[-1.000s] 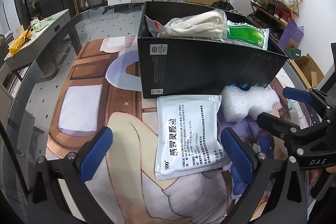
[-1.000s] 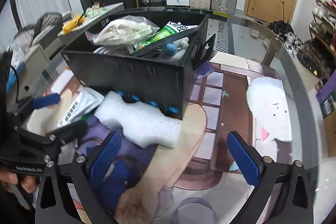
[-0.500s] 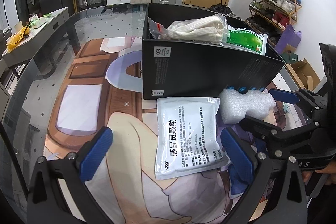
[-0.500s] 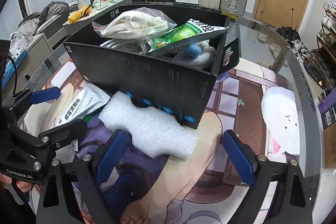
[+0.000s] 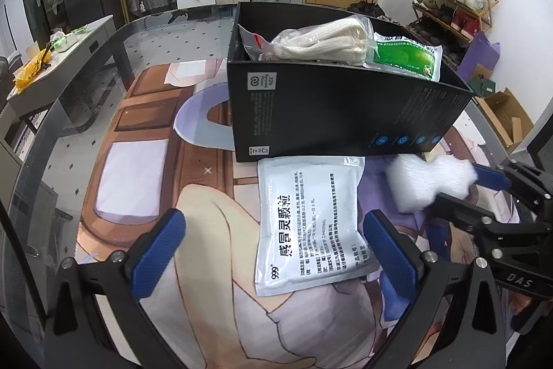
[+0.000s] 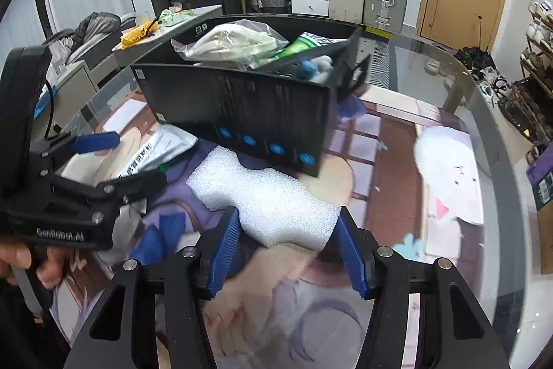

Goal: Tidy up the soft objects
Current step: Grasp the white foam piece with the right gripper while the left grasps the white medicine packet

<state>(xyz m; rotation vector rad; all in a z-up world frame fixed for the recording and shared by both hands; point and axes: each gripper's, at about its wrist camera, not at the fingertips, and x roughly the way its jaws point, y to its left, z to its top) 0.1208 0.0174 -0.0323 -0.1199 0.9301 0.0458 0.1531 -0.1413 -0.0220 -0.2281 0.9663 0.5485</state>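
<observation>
A white foam piece (image 6: 269, 196) lies on the printed mat in front of the black box (image 6: 242, 106). My right gripper (image 6: 288, 230) has its jaws closing, and both blue pads touch the sides of the foam's near end. In the left wrist view the foam (image 5: 428, 182) looks blurred at that gripper (image 5: 473, 189). My left gripper (image 5: 273, 230) stands open above a white sachet pack (image 5: 307, 220), not touching it. The box (image 5: 345, 113) holds a bagged white cloth (image 5: 321, 44) and a green packet (image 5: 404, 57).
The glass table's curved edge (image 6: 484, 113) runs close on the right. A white plush shape printed on the mat (image 6: 446, 175) lies right of the box. Suitcases, drawers, a shoe rack and a side desk stand beyond the table.
The right gripper's jaws have narrowed from wide apart to the sides of the foam piece. The foam has shifted slightly to the right in the left wrist view. The left gripper stayed put.
</observation>
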